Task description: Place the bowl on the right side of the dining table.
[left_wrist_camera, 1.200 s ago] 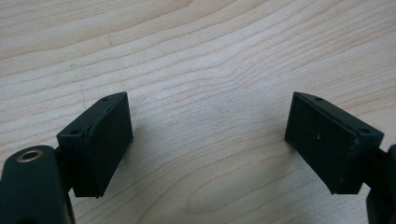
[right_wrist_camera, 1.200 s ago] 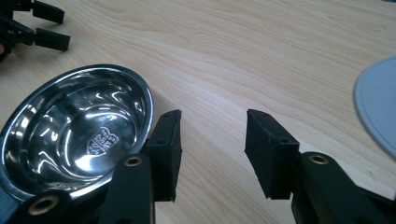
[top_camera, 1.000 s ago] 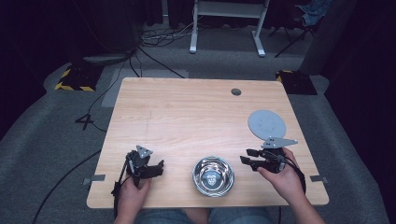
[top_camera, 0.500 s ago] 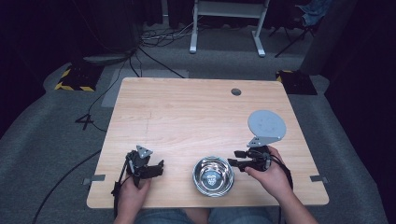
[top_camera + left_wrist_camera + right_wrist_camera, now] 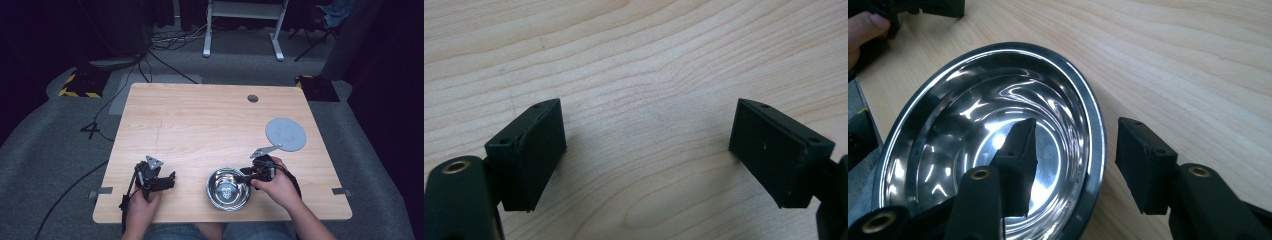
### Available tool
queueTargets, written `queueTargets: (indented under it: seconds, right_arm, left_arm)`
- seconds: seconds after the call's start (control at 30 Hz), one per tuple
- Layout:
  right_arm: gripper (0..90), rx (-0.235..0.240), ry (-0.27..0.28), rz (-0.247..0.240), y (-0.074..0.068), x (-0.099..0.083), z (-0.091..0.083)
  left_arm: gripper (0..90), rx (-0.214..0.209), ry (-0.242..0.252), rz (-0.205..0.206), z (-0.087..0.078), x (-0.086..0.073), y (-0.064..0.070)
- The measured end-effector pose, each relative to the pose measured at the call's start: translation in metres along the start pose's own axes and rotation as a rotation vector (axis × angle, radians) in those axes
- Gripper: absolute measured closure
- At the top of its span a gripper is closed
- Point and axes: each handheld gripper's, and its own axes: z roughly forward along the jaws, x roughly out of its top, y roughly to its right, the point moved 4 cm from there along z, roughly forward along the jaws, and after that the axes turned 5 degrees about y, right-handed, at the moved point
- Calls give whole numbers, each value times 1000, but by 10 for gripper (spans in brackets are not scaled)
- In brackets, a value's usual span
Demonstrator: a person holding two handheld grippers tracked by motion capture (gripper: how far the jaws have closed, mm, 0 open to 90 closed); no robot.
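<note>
Two tongs (image 5: 1075,170) jaws straddle the steel bowl (image 5: 948,100) rim (no legible writing).

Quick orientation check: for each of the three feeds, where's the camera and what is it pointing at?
High view: above the person's side, looking down on the table; both forearms and the left gripper show.
Left gripper view: rides the left gripper, facing bare tabletop between open jaws.
Right gripper view: rides the right gripper, jaws straddling the steel bowl's rim.
Shared: the bowl appears in high and right gripper views.
</note>
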Motion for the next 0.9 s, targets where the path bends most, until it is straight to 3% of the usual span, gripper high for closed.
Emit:
queueTargets:
  seconds: [0.33, 0.37, 0.4, 0.53, 0.9]
  right_arm:
    - [611, 11, -81, -27, 1, -3, 13]
    - [626, 9, -95, -12, 0, -3, 14]
    - [648, 12, -97, -36, 2, -2, 15]
    - [695, 19, -114, -55, 9, -1, 20]
    - [823, 62, -171, 0, 12, 0, 29]
  left_arm:
    - [151, 0, 0, 0, 0, 0, 0]
    - [151, 0, 0, 0, 0, 0, 0]
    - [151, 0, 0, 0, 0, 0, 0]
    - [151, 0, 0, 0, 0, 0, 0]
    - [151, -4, 2, -1, 0, 0, 0]
